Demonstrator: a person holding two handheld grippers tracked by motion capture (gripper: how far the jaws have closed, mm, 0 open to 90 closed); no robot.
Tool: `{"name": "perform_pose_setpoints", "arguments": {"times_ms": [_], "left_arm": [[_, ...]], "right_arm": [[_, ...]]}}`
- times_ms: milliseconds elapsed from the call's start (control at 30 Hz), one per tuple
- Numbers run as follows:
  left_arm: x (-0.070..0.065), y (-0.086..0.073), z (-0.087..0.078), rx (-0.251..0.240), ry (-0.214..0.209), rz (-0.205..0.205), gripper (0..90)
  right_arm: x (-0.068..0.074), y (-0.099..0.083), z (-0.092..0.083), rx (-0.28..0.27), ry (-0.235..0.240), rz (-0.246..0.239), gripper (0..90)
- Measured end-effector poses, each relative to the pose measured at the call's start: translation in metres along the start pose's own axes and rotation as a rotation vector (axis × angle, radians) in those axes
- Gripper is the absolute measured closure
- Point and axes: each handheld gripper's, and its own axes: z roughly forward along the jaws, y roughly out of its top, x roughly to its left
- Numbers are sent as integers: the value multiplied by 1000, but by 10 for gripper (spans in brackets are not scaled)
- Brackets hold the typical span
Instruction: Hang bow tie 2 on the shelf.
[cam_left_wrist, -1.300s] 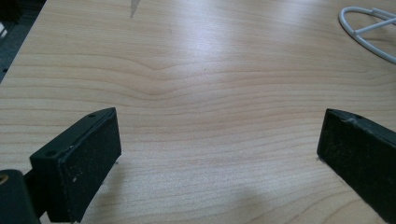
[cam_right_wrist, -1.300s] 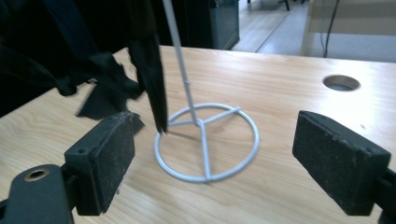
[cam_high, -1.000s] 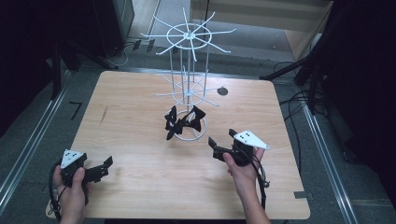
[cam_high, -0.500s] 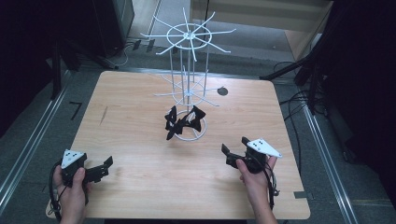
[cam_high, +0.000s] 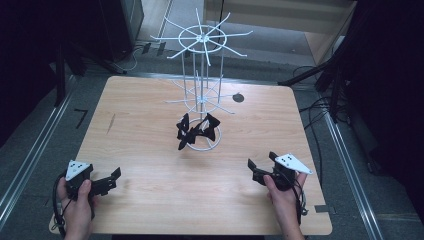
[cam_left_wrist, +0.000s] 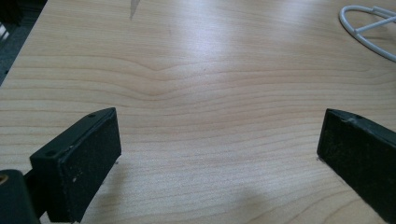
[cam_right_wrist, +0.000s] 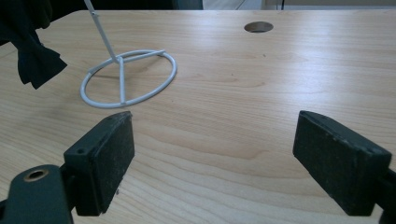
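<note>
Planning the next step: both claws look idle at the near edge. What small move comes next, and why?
Probably bring the right claw forward toward the black bow-shaped clips piled at the white wire rack's ring base. Both claws, including the left claw, have open jaws holding nothing, resting apart from the rack, whose arms look bare. The right one sits nearer and already faces the base.

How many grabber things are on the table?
2. The left gripper is near the table's front-left corner; the right gripper is near its front-right. Each is held in a hand, jaws open.
</note>
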Motion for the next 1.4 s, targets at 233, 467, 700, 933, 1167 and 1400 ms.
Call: {"name": "perform_pose_setpoints", "arguments": {"times_ms": [233, 467, 700, 933, 1167, 1400], "left_arm": [[0, 0, 0, 1, 0, 1, 0], [0, 0, 0, 0, 1, 0, 0], [0, 0, 0, 0, 0, 0, 0], [0, 0, 0, -2, 1, 1, 0], [0, 0, 0, -1, 2, 0, 0], [0, 0, 0, 0, 1, 1, 0]], "right_arm": [[-12, -6, -6, 3, -24, 5, 131], [-23, -13, -13, 4, -31, 17, 121], [-37, -18, -22, 2, -27, 58, 102], [-52, -25, -31, 5, -33, 77, 80], [-72, -32, -44, -13, -53, 118, 0], [-83, -39, -55, -4, -72, 117, 0]]}}
